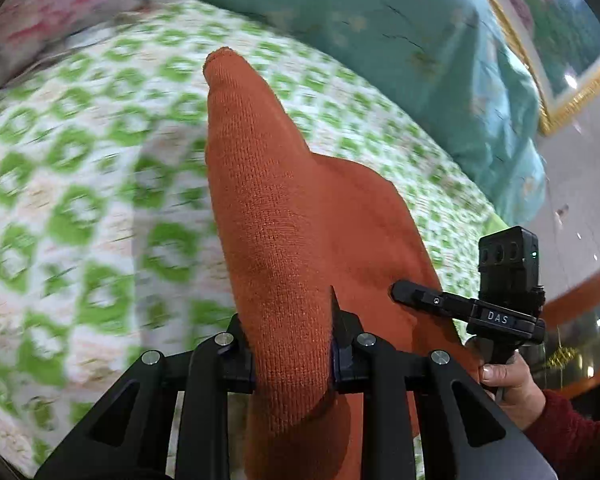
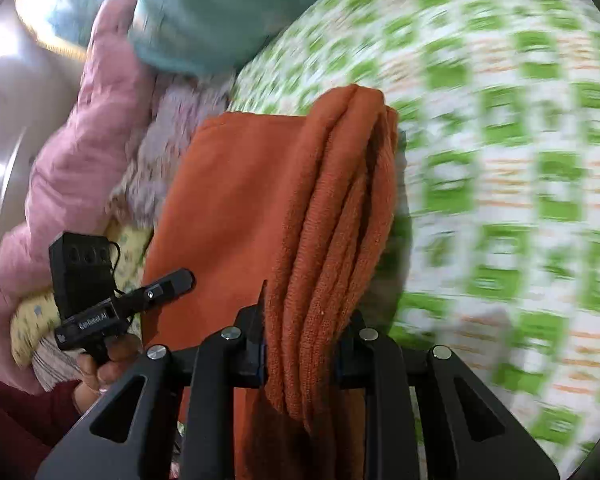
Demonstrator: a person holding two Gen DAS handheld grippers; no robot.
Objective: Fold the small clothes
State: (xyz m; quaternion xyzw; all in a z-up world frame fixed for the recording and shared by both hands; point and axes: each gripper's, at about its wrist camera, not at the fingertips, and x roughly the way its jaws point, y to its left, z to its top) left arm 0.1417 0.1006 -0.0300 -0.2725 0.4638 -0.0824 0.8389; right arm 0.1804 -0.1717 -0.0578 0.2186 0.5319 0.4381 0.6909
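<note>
Left gripper [image 1: 292, 344]: clamped on orange knit garment [image 1: 268, 208]
Right gripper [image 2: 300, 344]: clamped on same garment's bunched folds
Underneath: green-patterned bedsheet [image 1: 80, 168]

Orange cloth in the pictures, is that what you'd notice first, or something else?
Yes, the orange knitted garment stands out first: it fills the middle of both views, bunched between the fingers of the left gripper and the right gripper, both clamped on it. Behind it spreads a bedspread with green and white checks, with a teal blanket heaped at its far edge.
</note>
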